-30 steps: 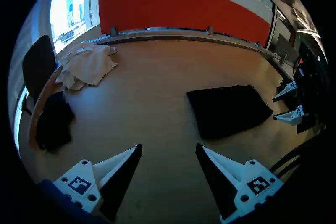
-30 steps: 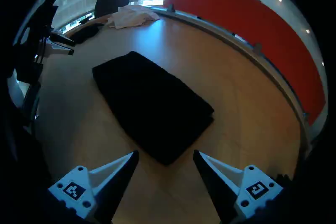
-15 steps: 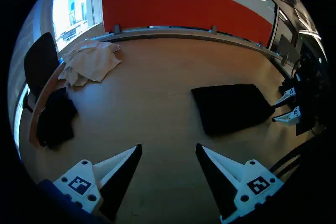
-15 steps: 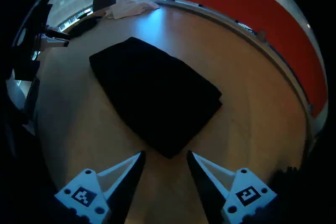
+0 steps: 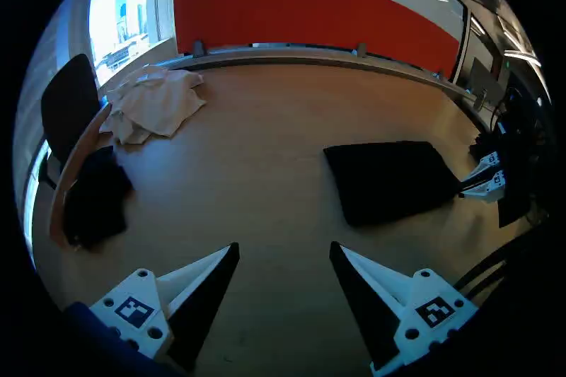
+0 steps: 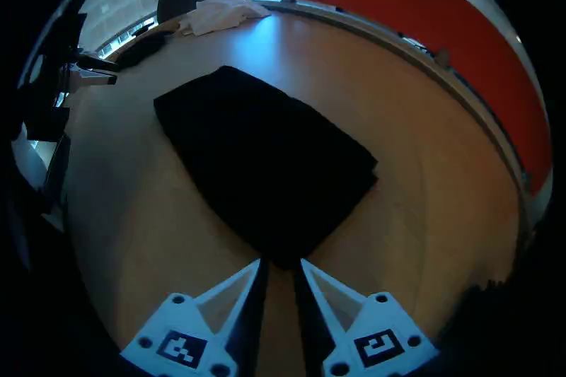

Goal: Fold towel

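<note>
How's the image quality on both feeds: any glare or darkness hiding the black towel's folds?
Left gripper view: window blown out, black towel a flat dark shape, folds unreadable. Right gripper view: sheen on the table, towel equally featureless; fisheye bends the red divider.

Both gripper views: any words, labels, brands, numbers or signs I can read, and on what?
Readable text: none.
Left gripper: square black-and-white code markers on its fingers; they are patterns, not letters or numbers.
Right gripper: the same kind of markers on its fingers, also not text.
Towel, red panel, table: no print visible.
</note>
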The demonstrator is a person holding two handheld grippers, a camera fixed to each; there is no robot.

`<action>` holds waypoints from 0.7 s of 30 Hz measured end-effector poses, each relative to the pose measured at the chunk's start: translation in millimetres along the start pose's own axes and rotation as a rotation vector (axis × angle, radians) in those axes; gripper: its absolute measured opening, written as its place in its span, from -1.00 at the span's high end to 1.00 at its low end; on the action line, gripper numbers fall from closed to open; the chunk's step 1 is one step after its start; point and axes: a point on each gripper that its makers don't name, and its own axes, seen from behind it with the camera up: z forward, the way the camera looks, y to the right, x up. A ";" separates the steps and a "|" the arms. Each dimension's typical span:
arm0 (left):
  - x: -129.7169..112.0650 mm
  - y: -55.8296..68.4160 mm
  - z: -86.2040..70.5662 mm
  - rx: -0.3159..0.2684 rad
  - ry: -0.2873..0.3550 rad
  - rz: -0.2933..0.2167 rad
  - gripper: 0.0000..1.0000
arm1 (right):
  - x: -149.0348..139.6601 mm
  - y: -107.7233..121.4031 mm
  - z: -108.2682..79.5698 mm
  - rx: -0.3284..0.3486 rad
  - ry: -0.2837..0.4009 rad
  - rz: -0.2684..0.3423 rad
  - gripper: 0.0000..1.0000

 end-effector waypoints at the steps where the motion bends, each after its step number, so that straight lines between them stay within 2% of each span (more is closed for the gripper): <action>1: 0.1 -0.1 -0.1 0.000 0.000 0.000 -0.90 | -0.1 -0.4 0.0 0.002 -0.001 0.000 0.62; 7: 0.8 0.1 -0.5 0.001 0.002 -0.001 -0.90 | 1.7 -0.1 -1.5 0.003 0.002 -0.004 0.90; 21: 2.4 -2.4 -1.7 0.004 0.006 -0.002 -0.90 | 17.6 9.9 -8.5 -0.040 0.045 -0.051 0.90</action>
